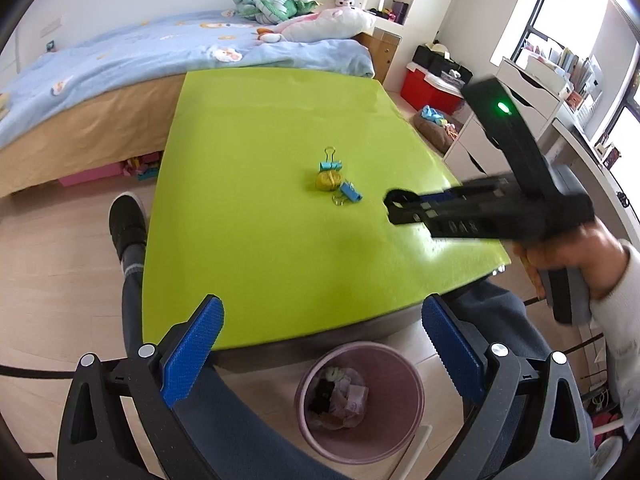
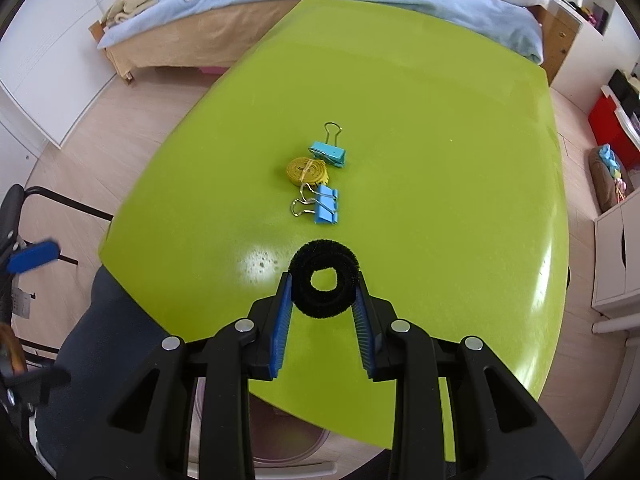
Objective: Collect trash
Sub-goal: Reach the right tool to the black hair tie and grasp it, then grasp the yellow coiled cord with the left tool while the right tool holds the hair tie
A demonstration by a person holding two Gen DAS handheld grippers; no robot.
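Observation:
My right gripper (image 2: 323, 280) is shut on a black fuzzy ring (image 2: 323, 278) and holds it above the near part of the green table (image 2: 440, 160). In the left wrist view the right gripper (image 1: 394, 206) comes in from the right with the black ring (image 1: 396, 200) at its tip. My left gripper (image 1: 320, 328) is open and empty, above the table's near edge and over the pink trash bin (image 1: 360, 400). The bin holds crumpled trash. A yellow coiled band (image 2: 306, 170) lies mid-table between two blue binder clips (image 2: 327, 154) (image 2: 326, 204).
A bed with a blue cover (image 1: 160, 48) stands behind the table. White drawers (image 1: 520, 92) and a red box (image 1: 424, 84) are at the right. A person's legs and a black shoe (image 1: 128, 220) are by the table's left side.

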